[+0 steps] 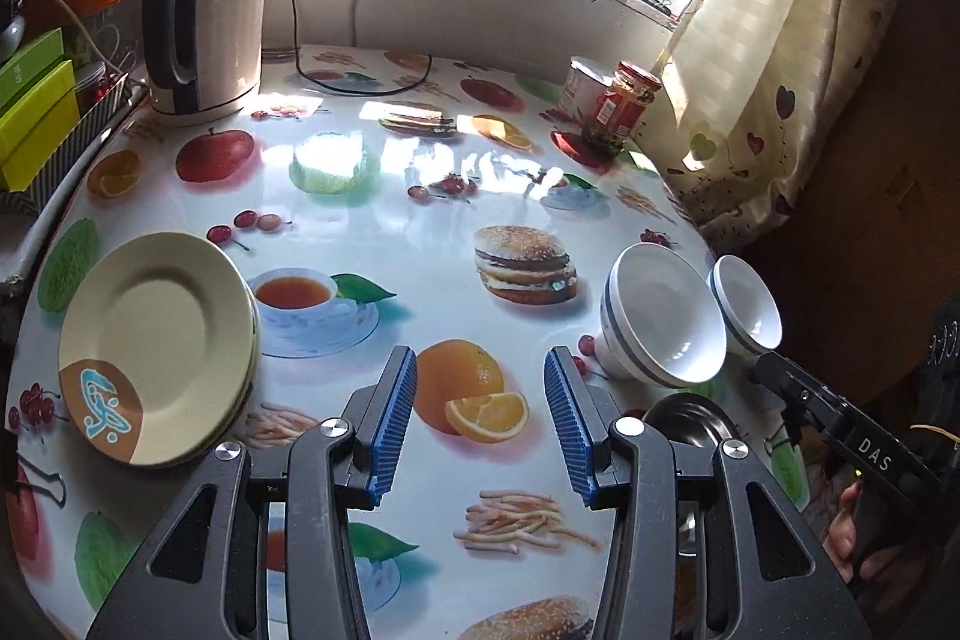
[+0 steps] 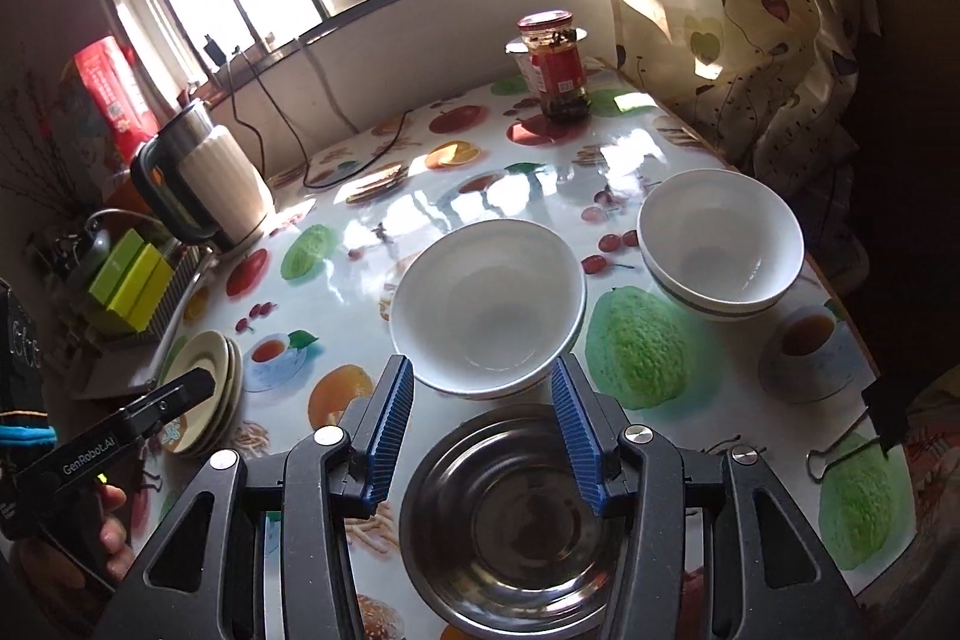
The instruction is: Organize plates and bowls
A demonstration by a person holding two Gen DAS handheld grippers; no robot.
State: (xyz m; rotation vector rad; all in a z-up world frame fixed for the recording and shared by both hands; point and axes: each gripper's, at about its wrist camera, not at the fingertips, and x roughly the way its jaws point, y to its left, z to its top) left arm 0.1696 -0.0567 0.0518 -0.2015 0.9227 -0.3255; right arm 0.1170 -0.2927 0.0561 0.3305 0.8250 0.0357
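Note:
A stack of cream plates (image 1: pixel 159 346) with a brown and blue corner mark sits at the table's left edge, also in the right wrist view (image 2: pixel 204 388). Two white bowls with dark stripes (image 2: pixel 486 304) (image 2: pixel 720 244) stand on the right side. A steel bowl (image 2: pixel 510 520) rests on the table just in front of them. My right gripper (image 2: pixel 483 430) hovers open over the steel bowl's far rim, its pads not pressing on it. My left gripper (image 1: pixel 480 424) is open above a printed orange, with nothing between its fingers, right of the plates.
The table (image 1: pixel 420 220) has a glossy fruit-and-food print. An electric kettle (image 1: pixel 204 10) stands at the back left with its cord across the table. A red-lidded jar (image 1: pixel 624 106) and a cup are at the back right. A curtain (image 1: pixel 780 70) hangs on the right. Green boxes (image 1: pixel 36 112) lie beyond the left edge.

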